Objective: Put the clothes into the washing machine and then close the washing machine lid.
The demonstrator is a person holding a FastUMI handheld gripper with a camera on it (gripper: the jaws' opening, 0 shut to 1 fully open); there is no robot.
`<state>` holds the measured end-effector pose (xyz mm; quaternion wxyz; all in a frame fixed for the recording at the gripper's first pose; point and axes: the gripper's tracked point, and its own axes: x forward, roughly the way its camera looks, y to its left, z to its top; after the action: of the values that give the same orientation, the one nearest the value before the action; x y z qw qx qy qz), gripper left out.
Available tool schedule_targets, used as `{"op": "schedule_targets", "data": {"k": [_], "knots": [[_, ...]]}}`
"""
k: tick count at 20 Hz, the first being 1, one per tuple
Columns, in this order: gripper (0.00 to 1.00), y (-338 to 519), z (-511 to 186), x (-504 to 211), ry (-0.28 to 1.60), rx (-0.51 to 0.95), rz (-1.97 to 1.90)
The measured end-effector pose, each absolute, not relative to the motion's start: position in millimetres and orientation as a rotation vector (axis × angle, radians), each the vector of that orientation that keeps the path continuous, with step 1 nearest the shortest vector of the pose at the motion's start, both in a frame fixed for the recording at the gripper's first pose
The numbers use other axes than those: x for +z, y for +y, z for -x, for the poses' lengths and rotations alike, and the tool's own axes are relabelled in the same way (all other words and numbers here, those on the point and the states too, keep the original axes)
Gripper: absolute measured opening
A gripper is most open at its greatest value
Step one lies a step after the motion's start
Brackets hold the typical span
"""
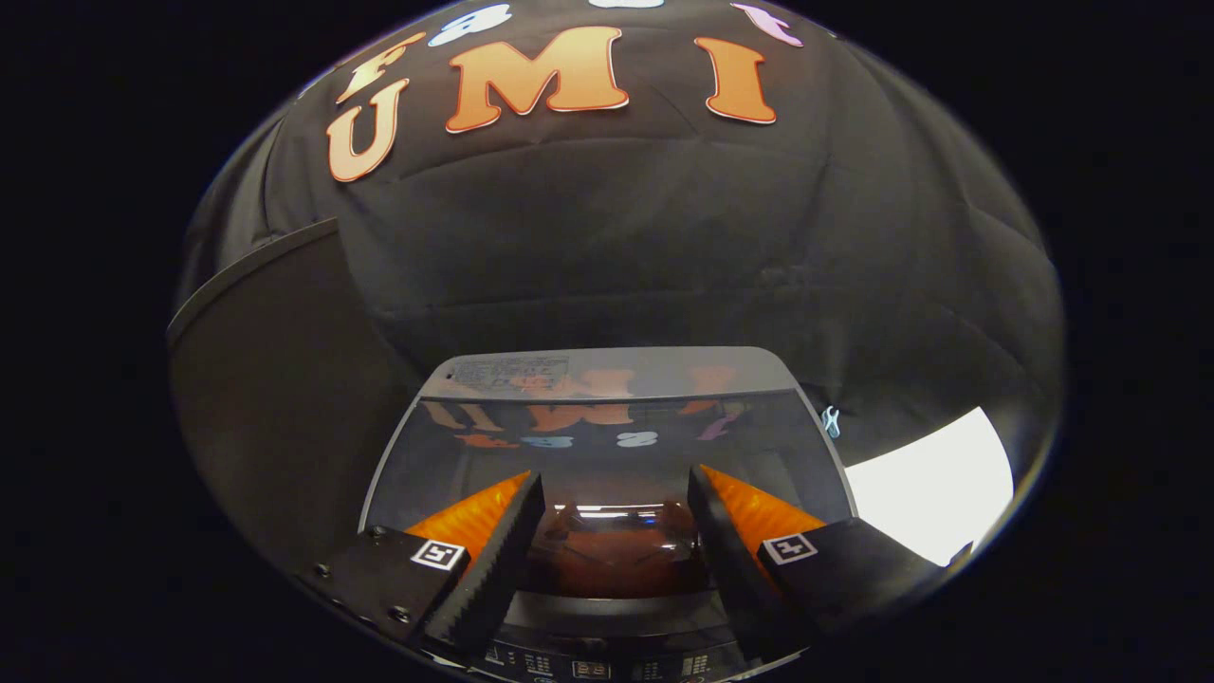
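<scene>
With the tongs [616, 503] spread apart and gripping nothing above the washing machine lid [607, 427], which appears lowered over reddish clothes [607, 550] dimly seen beneath it, the lid should be pressed evenly near its front edge until fully seated.

Tool [615, 493] open, nothing held. Fingers spread wide with a clear gap between them. Left finger [493, 550] runs from about 7 o'clock, tip angled toward 1 o'clock. Right finger [730, 550] runs from about 5 o'clock, tip angled toward 11 o'clock. Serrated black pads face inward, orange backing on the outer sides. Each finger base is a black block carrying a small square marker. Tool pitched forward and slightly down.
</scene>
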<state>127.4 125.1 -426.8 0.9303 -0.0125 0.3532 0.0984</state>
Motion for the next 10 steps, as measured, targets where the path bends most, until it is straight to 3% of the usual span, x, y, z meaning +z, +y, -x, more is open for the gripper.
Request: {"op": "schedule_targets", "data": {"k": [10], "knots": [[0.98, 141, -130, -364, 0.623, 0.241, -0.01]]}}
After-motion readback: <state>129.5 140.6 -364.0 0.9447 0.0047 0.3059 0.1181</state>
